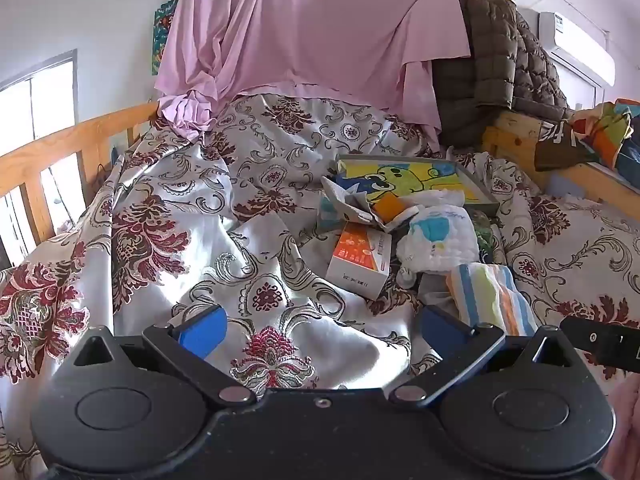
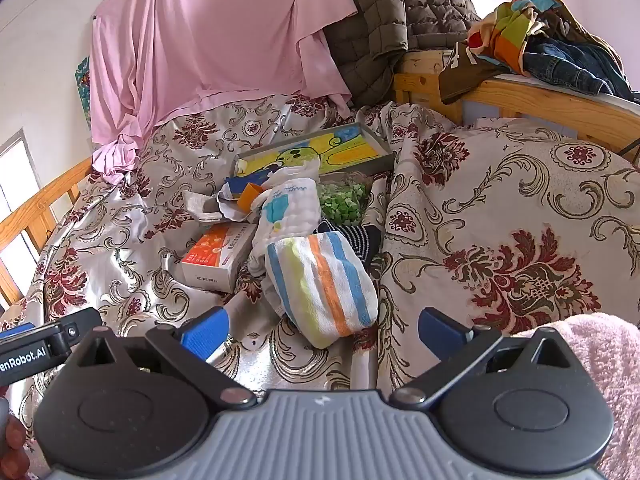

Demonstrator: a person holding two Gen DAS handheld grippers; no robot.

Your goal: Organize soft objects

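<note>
Covering nearly all of the wooden bed is a shiny floral bedspread (image 1: pixel 248 184), and every other thing is placed here from it. At its far end a pink sheet (image 1: pixel 304 28) hangs down, with a brown quilted jacket (image 2: pixel 396 16) draped just beside that. On the bedspread's middle lies a small heap: a shallow grey tray with a yellow cartoon picture (image 2: pixel 320 152) farthest back, then a white quilted cloth with a blue patch (image 2: pixel 288 208) touching a bag of green bits (image 2: pixel 344 204), an orange-and-white box (image 2: pixel 218 258) beside them, and nearest, a striped towel (image 2: pixel 324 284) resting partly on the white cloth's lower edge. Above the bedspread's near end the left gripper (image 1: pixel 320 332) hovers with blue fingers spread wide, gripping nothing. The right gripper (image 2: pixel 322 332) is likewise spread and empty, the striped towel's near end lying just ahead between its fingers.
</note>
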